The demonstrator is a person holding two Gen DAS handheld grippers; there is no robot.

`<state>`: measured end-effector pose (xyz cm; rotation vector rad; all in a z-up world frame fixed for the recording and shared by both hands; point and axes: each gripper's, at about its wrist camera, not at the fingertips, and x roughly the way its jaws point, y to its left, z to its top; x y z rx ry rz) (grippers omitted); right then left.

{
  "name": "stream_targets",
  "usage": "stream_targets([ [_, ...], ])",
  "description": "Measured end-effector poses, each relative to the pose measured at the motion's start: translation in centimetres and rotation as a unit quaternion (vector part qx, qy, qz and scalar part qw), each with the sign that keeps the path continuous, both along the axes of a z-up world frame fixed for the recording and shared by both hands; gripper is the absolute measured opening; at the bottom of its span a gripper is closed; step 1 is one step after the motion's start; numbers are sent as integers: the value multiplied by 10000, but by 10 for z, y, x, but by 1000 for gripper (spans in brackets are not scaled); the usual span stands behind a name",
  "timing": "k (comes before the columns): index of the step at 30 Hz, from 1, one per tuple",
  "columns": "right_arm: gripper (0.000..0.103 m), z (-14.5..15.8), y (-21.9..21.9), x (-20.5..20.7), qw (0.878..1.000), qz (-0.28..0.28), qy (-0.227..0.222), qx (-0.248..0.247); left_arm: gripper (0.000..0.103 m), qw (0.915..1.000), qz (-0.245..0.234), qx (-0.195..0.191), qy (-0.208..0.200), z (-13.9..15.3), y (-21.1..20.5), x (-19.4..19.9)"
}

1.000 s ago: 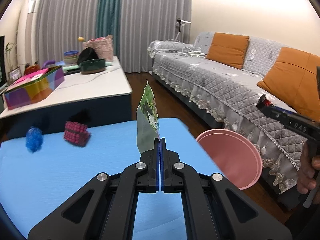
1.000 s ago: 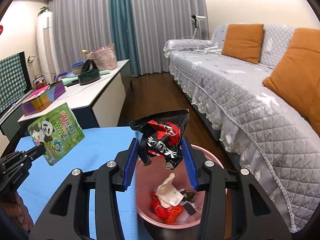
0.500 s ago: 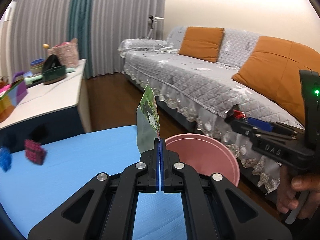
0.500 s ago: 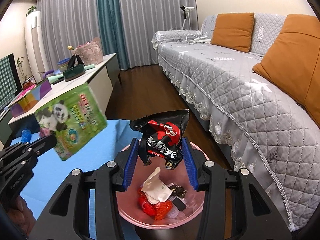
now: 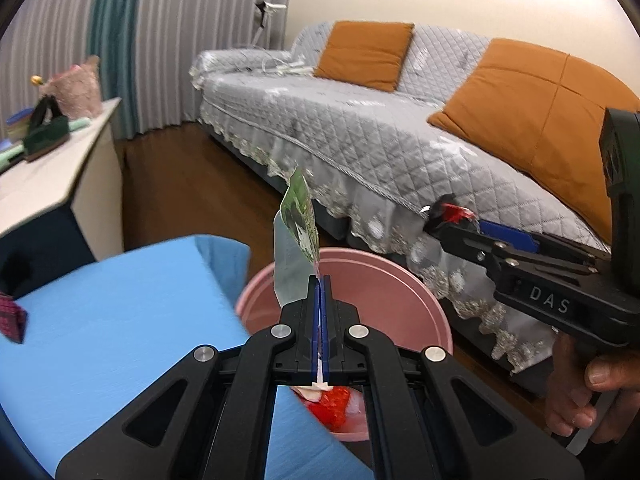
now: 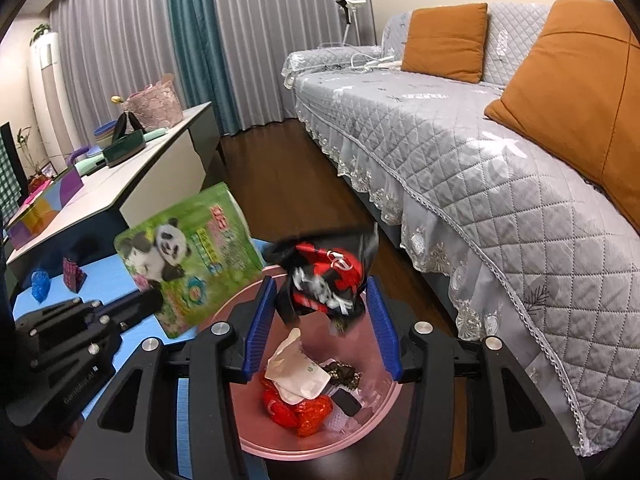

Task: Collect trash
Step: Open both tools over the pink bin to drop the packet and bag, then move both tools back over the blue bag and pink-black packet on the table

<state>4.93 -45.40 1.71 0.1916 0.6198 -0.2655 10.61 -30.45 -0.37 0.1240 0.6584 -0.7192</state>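
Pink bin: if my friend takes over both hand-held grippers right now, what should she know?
Left hand-held gripper: shut on the green panda bag, over the pink bin rim.
Right hand-held gripper: black-red wrapper between its pads above the bin, blurred; grip unclear.
Done: several wrappers lie in the bin.
Left: drop both, then fetch the pink thing and blue thing on the blue table.

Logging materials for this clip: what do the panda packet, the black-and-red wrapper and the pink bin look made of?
Panda packet: glossy printed plastic film, probably; thin, flat and shiny.
Black-and-red wrapper: crinkled plastic or foil film, judging by sharp creases, though blurred.
Pink bin: smooth moulded plastic, seemingly; even colour, rigid round rim.
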Motion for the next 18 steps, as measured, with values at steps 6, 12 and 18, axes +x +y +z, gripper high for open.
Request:
stream_targets([
  [6,66,1,-9,-2,9996,-236,-33,128,21,9999,139,38,48,-1,12,-3],
  [12,66,6,1,-1,9997,-200,-81,105,21,9994,330,27,-62,16,49,-11],
  [18,66,17,27,-1,9997,-34,-221,5,21,9978,544,114,-370,42,94,-14],
])
